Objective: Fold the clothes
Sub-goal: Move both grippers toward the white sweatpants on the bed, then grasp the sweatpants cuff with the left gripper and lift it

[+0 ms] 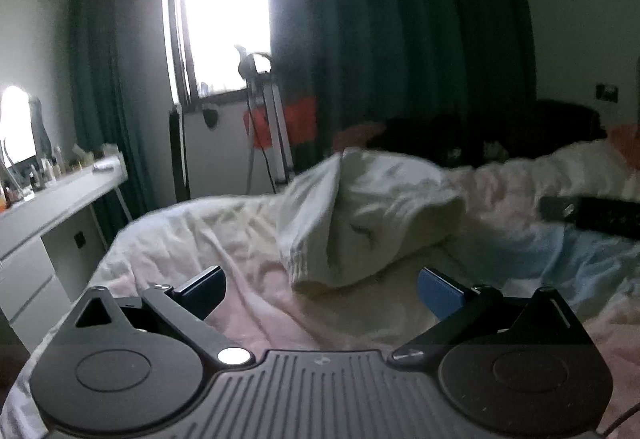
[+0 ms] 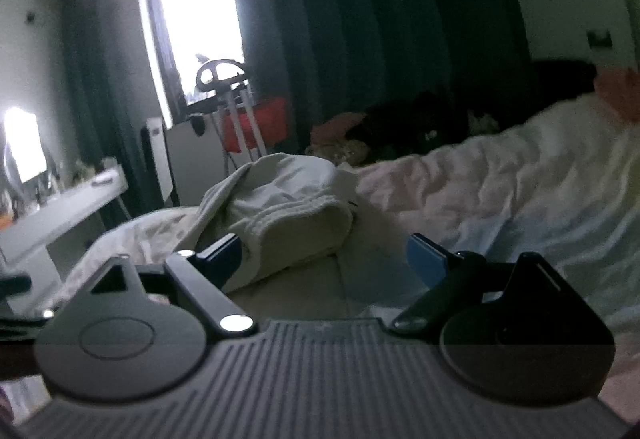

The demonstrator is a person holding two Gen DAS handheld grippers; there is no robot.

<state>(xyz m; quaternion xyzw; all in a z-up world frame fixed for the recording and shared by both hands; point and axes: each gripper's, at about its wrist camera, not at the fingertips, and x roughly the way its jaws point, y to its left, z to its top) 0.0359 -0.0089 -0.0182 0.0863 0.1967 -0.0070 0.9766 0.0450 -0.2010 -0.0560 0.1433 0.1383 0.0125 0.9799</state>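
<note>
Left wrist view shows both the left gripper and right gripper spread wide, so I'd grab that bunched white garment by its hem on the bed.

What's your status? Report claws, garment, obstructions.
Left claw open, empty. Right claw open, empty. White garment bunched on the bed, unfolded, neither claw gripping it. Dark bundle lies farther back, not in the way.

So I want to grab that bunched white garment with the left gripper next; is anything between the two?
Nothing visible is. The left gripper is open, and only bare bed sheet lies between its fingertips and the white garment just ahead. The right gripper is also open, beside the garment.
</note>
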